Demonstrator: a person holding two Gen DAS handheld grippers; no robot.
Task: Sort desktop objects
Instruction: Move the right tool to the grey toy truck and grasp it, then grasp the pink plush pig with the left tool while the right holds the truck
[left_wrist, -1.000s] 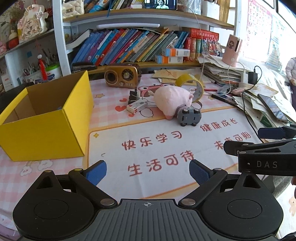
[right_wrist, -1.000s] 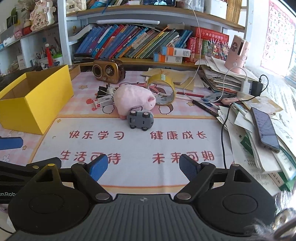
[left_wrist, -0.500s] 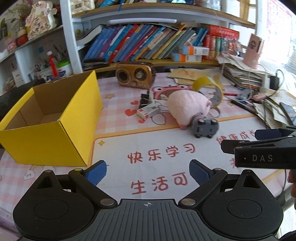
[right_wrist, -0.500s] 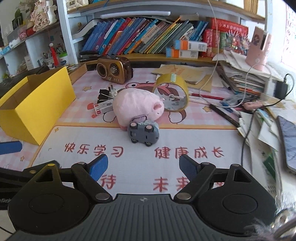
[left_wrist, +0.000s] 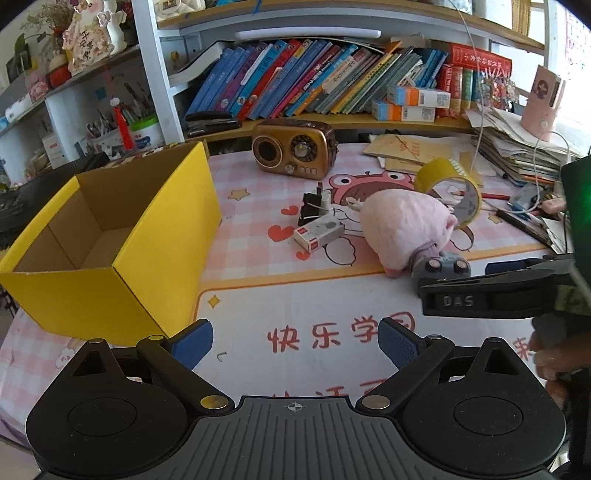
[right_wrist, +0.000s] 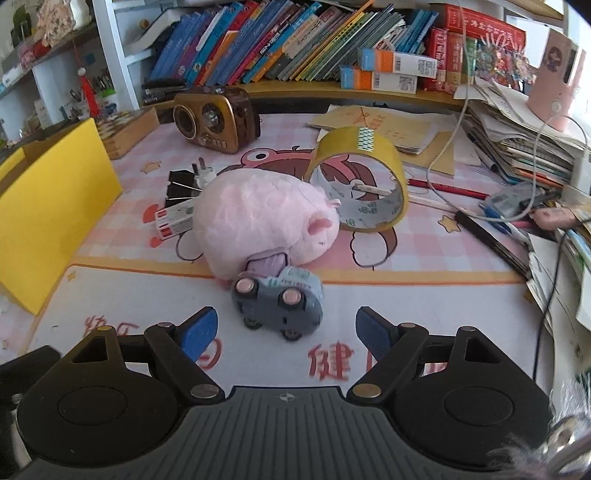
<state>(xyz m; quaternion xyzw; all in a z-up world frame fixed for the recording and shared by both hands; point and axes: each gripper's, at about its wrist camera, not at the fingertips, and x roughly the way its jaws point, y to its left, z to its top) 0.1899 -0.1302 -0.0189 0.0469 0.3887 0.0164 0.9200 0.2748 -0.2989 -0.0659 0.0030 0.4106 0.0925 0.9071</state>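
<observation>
1. Small grey toy car (right_wrist: 277, 303) sits on the desk mat, touching the pink plush pig (right_wrist: 260, 225) at its 12 o'clock.
2. Right gripper (right_wrist: 284, 328) gapes wide, empty, just short of it.
3. Left gripper (left_wrist: 295, 341) is likewise wide, holding nothing.
4. Yellow cardboard box (left_wrist: 162, 258) at 10 o'clock looks empty; sorting seems barely begun.

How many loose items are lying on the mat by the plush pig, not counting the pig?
5: toy car before the pig, tape roll right, white box, binder clips and plug left. More may be hidden.
</observation>
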